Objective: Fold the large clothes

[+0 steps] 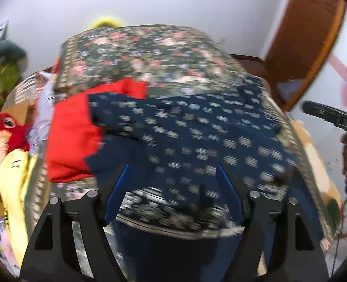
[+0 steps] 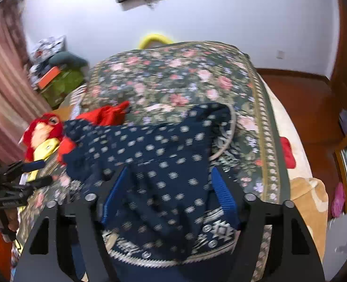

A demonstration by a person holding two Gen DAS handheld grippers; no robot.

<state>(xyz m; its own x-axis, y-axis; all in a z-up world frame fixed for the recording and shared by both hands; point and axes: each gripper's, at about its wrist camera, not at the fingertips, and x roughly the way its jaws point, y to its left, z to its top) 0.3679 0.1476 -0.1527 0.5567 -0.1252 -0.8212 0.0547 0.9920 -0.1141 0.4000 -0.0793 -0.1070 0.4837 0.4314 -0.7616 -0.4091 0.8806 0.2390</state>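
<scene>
The left hand-held gripper and right hand-held gripper both stand spread over the navy dress, gripping nothing. It lies rumpled on the floral bed, overlapping red cloth. A careless pinch could gather both fabrics, or 2 layers, skewing the fold.

Both views: even, fairly bright indoor light w/ bluish cast on the wall; no hard shadows, no glare. Motion blur throughout, strongest on the garment print and bedspread florals. Fisheye bends the door; black vignette at corners. Gripper frames nearest lens sharper.
</scene>
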